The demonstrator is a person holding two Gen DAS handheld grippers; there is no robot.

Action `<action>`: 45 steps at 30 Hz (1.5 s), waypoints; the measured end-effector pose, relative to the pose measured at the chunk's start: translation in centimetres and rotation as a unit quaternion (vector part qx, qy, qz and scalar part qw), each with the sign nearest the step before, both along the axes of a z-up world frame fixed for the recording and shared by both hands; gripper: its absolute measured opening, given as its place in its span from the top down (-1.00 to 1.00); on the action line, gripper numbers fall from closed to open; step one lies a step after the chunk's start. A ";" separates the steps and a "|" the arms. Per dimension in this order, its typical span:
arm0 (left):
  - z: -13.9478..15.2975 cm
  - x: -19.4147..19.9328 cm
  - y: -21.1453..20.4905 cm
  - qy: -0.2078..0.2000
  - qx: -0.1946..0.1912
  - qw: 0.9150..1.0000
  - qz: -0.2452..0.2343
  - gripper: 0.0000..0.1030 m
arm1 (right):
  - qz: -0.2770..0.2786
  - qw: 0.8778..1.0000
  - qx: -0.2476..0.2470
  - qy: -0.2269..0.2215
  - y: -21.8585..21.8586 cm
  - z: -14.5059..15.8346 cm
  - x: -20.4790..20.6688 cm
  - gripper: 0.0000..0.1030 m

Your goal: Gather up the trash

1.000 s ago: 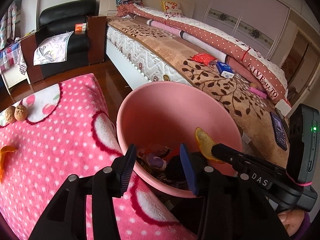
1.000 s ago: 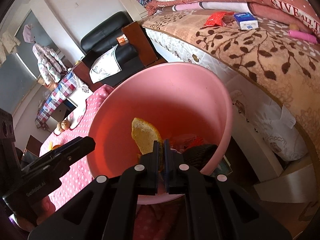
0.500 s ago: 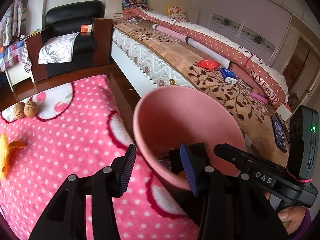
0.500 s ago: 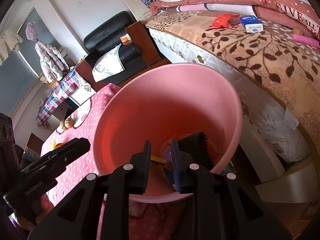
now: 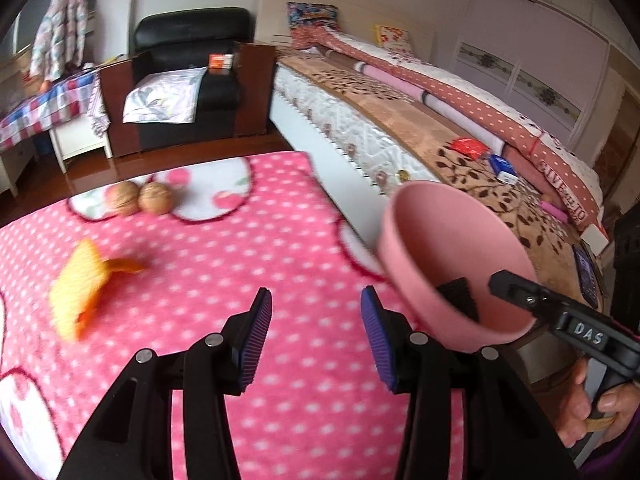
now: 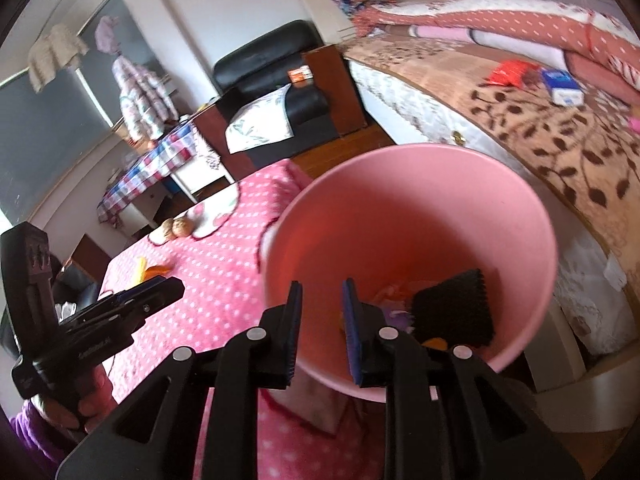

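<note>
The bin (image 6: pixel 408 216) stands off the right edge of the blanket-covered surface (image 5: pixel 224 240), between that surface and the bed (image 5: pixel 400 120). Inside the bin, a brush (image 6: pixel 452 308) lies against the right wall. Two walnuts (image 5: pixel 138 200) sit touching near the far edge of the surface. A peel (image 5: pixel 84 284) lies near its left edge, nearer than the walnuts. An armchair (image 5: pixel 188 76) stands beyond the far edge.
</note>
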State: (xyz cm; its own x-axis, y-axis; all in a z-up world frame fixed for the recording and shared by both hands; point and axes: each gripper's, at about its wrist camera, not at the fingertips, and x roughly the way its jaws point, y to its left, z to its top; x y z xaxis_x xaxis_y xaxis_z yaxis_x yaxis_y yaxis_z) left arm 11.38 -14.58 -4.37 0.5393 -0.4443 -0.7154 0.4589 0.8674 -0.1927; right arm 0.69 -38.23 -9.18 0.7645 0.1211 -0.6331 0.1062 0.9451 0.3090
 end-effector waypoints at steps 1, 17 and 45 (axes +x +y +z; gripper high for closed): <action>0.0 0.0 0.8 -0.001 0.001 1.000 0.006 0.11 | 0.004 1.000 -0.001 0.000 0.4 0.1 0.1 0.60; -0.8 1.5 14.0 -0.006 0.027 0.993 0.113 0.10 | 0.093 0.995 -0.020 0.021 7.6 -0.8 1.4 0.60; -3.3 5.8 17.6 0.017 -0.015 0.991 0.128 0.87 | 0.153 0.985 -0.058 0.058 14.5 -2.4 4.0 0.60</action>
